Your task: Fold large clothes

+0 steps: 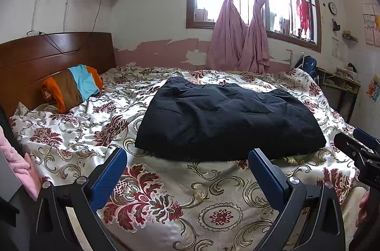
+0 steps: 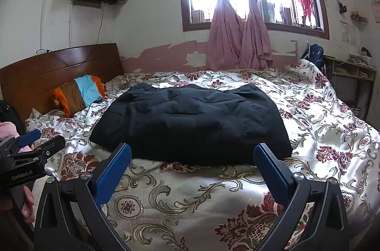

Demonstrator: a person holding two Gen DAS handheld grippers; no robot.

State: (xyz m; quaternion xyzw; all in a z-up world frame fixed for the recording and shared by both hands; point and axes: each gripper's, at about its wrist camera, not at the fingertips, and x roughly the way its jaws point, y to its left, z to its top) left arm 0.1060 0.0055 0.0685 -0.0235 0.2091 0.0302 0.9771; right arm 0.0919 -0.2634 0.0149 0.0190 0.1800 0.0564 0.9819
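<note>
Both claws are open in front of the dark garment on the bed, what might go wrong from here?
1. The dark garment is thick and puffy, so a claw might pinch only its top layer.
2. It lies on a slick, wrinkled floral bedspread; the left claw or right claw may catch that too.
3. The bulky bundle could slide rather than crease.

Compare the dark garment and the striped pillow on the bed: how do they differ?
The dark garment is one plain navy colour; the striped pillow has orange, brown and light blue bands. The garment lies flat mid-bed and looks larger; the pillow is rounded, beside the headboard. Both rest on the floral bedspread, untouched by either gripper.
</note>
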